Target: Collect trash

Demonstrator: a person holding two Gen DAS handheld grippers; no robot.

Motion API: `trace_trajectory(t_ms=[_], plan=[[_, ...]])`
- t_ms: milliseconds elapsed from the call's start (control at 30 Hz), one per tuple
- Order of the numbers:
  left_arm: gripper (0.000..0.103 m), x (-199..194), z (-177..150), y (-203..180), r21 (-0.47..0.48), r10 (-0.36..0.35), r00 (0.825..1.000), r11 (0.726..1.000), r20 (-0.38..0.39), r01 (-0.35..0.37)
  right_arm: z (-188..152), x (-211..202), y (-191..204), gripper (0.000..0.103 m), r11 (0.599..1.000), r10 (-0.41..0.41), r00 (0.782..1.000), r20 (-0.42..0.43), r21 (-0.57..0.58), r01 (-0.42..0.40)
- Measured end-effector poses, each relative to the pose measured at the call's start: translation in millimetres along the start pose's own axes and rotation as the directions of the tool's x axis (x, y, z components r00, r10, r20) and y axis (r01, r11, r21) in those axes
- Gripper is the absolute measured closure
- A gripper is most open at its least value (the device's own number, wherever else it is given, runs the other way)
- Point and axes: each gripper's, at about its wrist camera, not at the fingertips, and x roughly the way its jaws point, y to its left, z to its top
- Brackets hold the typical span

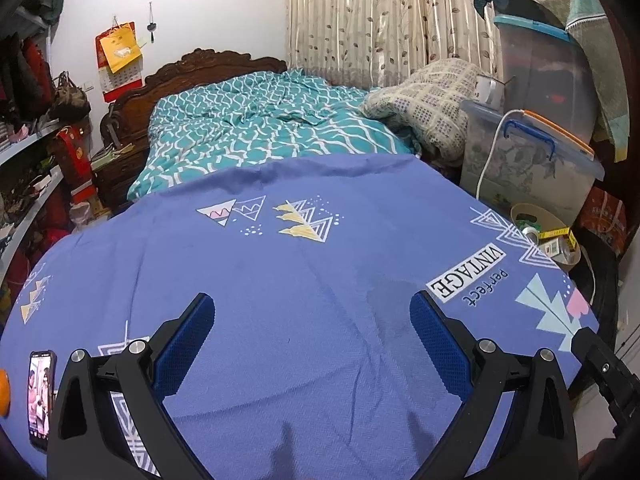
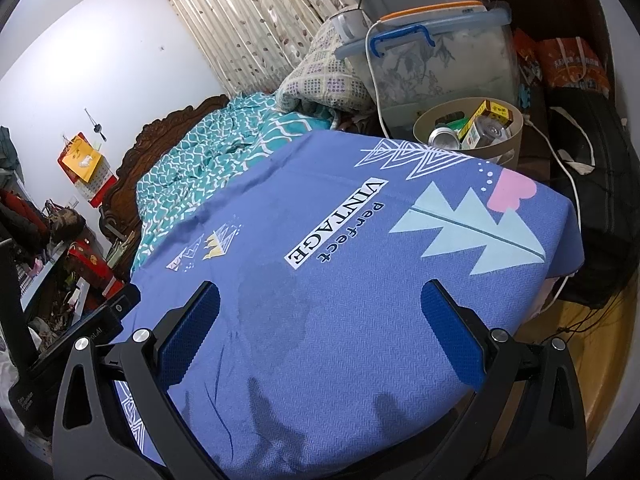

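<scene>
Two claws hang spread wide and empty over a worktop draped in a blue cloth (image 1: 304, 280) printed with triangles and the words "VINTAGE perfect". The left claw (image 1: 312, 340) has its blue-padded fingers (image 1: 188, 344) parted above bare cloth, as does the right claw (image 2: 320, 320), with nothing between its jaws. A phone (image 1: 40, 396) with a lit screen lies at the near left edge of the cloth, beside the left claw. Beyond the far right corner of the worktop stands a round beige bin (image 2: 468, 136), holding a drink can (image 2: 444, 138), a small yellow carton (image 2: 494, 114) and other packaging. Just behind the bin sits a clear storage box (image 2: 440, 64) with a blue handle, a white cable trailing over it. Farther back, a bed with a teal patterned cover (image 1: 256, 128) runs toward a carved wooden headboard (image 1: 200, 68) and leaf-printed curtains (image 1: 380, 20).
</scene>
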Motion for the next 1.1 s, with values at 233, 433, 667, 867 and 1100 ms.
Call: trace_trajectory(t_ms=[233, 433, 667, 867, 1100], plan=[[0.009, 1.2, -2.2, -5.2, 0.057, 0.013, 1.0, 0.998, -0.007, -0.012, -1.5, 0.7, 1.2, 0.003, 1.0, 0.0, 1.0, 0.0, -0.004, 0.0], [0.009, -1.3, -1.8, -2.3, 0.054, 0.011, 1.0, 0.998, 0.015, -0.012, -2.4, 2.7, 1.3, 0.003, 1.0, 0.0, 1.0, -0.003, -0.003, 0.0], [0.009, 0.8, -3.3, -6.7, 0.076, 0.01, 1.0, 0.997, 0.009, -0.011, 0.2, -2.3, 2.2, 0.003, 1.0, 0.0, 1.0, 0.003, -0.016, 0.0], [0.009, 1.9, -4.2, -8.4, 0.078, 0.003, 1.0, 0.997, -0.004, -0.003, 1.1, -3.6, 1.1, 0.003, 1.0, 0.002, 1.0, 0.002, -0.017, -0.002], [0.009, 4.5, -5.2, -9.7, 0.069, -0.002, 1.0, 0.998, -0.029, 0.004, 1.9, -5.9, -0.4, 0.003, 1.0, 0.004, 1.0, 0.008, -0.014, -0.004]])
